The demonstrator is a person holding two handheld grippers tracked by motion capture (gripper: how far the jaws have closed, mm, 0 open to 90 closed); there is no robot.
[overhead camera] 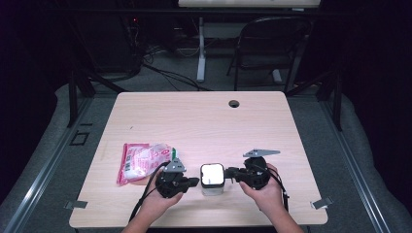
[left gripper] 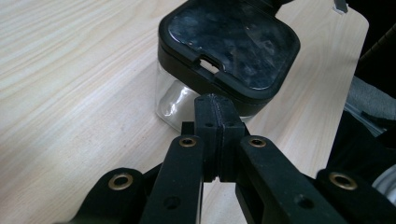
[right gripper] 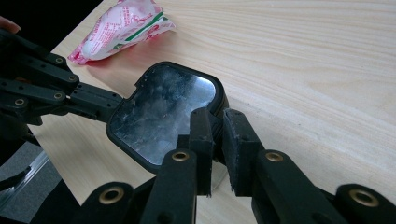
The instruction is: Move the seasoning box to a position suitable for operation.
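A small clear container with a black glossy lid (overhead camera: pixel 212 178) (left gripper: pixel 233 42) (right gripper: pixel 163 112) stands near the table's front edge, between my two grippers. My left gripper (overhead camera: pixel 197 181) (left gripper: pixel 216 105) is shut, and its joined tips press against the clear wall just under the lid's rim. In the right gripper view the left gripper (right gripper: pixel 116 100) reaches the lid's far side. My right gripper (overhead camera: pixel 228 173) (right gripper: pixel 218 119) meets the container from the right, its jaws closed narrowly on the lid's dark edge.
A pink and white plastic bag (overhead camera: pixel 143 160) (right gripper: pixel 121 28) lies left of the left hand. The wooden table (overhead camera: pixel 204 121) has a cable hole (overhead camera: pixel 234 103) at the back. A folding chair (overhead camera: pixel 272 43) stands beyond the table.
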